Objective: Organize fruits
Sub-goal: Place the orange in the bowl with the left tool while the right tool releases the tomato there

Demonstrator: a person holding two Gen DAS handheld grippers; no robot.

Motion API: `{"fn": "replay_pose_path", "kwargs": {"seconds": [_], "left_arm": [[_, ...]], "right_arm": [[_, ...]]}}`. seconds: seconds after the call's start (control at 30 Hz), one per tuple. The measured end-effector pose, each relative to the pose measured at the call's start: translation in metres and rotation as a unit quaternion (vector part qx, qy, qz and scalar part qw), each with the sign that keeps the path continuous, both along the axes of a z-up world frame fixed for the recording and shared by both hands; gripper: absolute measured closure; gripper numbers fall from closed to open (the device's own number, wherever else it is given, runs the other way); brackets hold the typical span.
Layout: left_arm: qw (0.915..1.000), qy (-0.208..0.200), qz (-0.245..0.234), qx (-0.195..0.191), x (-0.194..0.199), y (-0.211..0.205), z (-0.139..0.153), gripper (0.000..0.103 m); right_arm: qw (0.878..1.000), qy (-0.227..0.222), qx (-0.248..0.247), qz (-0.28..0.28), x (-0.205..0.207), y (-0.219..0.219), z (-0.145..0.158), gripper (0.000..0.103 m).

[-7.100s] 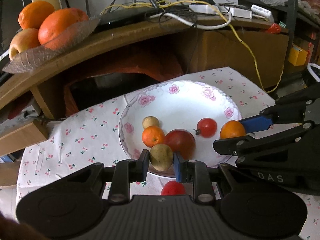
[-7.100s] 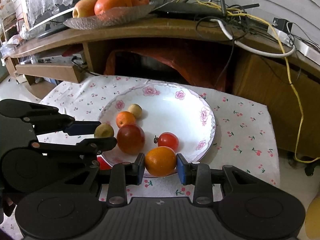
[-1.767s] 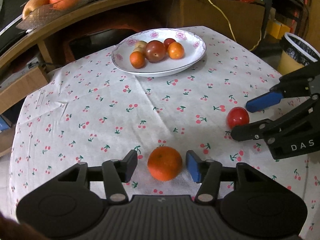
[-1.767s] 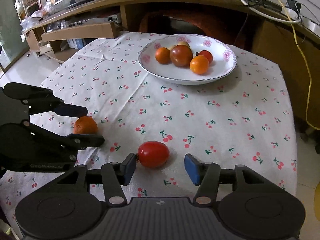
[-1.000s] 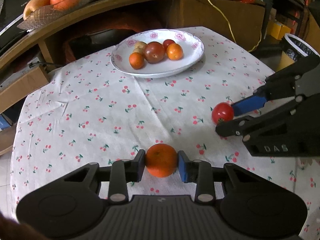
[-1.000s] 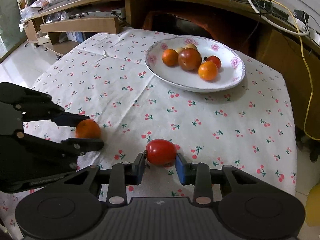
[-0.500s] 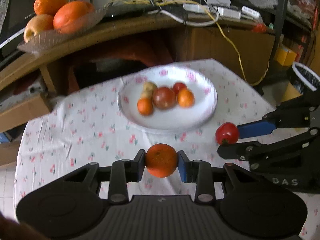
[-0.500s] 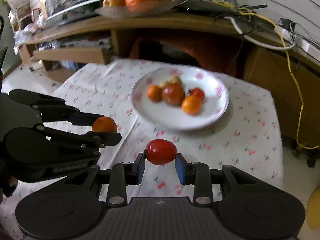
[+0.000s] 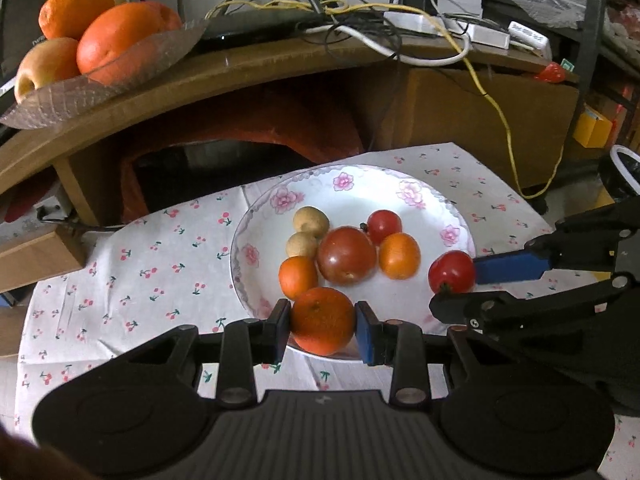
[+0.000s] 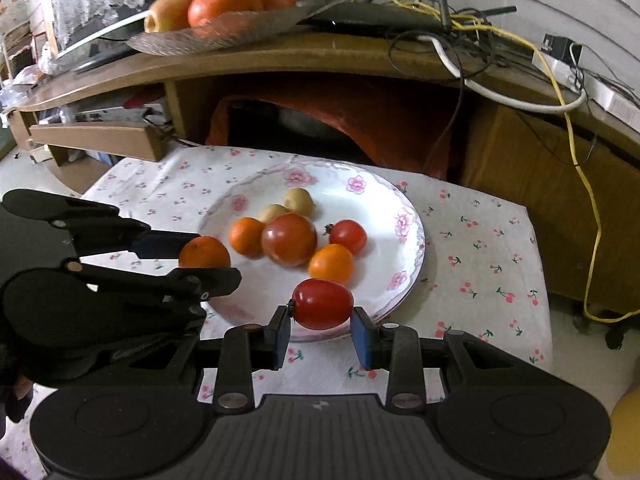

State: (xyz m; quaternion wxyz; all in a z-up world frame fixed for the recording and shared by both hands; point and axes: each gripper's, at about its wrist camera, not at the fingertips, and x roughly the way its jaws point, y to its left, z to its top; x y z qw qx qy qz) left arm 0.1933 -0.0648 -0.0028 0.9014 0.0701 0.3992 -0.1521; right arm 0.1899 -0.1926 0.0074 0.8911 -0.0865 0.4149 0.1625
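The left gripper was closed on an orange, its two pads pressing the fruit from both sides. The orange was held in the air over the near rim of the plate, not resting on it. The right gripper was closed in the same way on a red tomato, also lifted above the near edge of the plate. In the left view, the right gripper came in from the right side with the tomato at its tip, just beside the plate's right rim. In the right view, the left gripper reached in from the left with the orange above the plate's left rim.

On the plate lay a large dark tomato in the middle, touching a small orange on its left and another small orange on its right. A small red tomato sat behind it, and two pale brown fruits lay at the back left, close together.

The plate stood on a worktop covered with a white cloth with cherry print. Behind it was a curved wooden shelf with a glass dish of big oranges and an apple, and many cables.
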Motion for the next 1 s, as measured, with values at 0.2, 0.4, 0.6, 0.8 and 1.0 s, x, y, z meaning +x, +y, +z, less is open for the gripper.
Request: {"fn": "replay_pose_path", "kwargs": {"seconds": [0.2, 0.4, 0.6, 0.8, 1.0], "left_arm": [[0.9999, 0.011, 0.006, -0.008, 0.010, 0.004, -0.007, 0.064], [0.9998, 0.013, 0.006, -0.012, 0.013, 0.006, -0.008, 0.064], [0.9999, 0.004, 0.009, -0.004, 0.011, 0.006, -0.004, 0.063], [0.9997, -0.003, 0.019, -0.012, 0.010, 0.011, 0.002, 0.059], [0.9994, -0.018, 0.030, -0.001, 0.004, 0.013, 0.009, 0.054]], "right_arm": [[1.000, 0.003, -0.010, 0.011, 0.011, 0.003, -0.005, 0.069], [1.000, -0.002, -0.010, 0.007, 0.014, 0.003, -0.007, 0.067], [1.000, -0.010, -0.006, 0.005, 0.012, 0.001, -0.004, 0.062], [1.000, -0.020, 0.004, 0.003, 0.009, -0.001, 0.004, 0.059], [0.999, -0.034, 0.015, -0.016, 0.000, -0.006, 0.013, 0.056]]}}
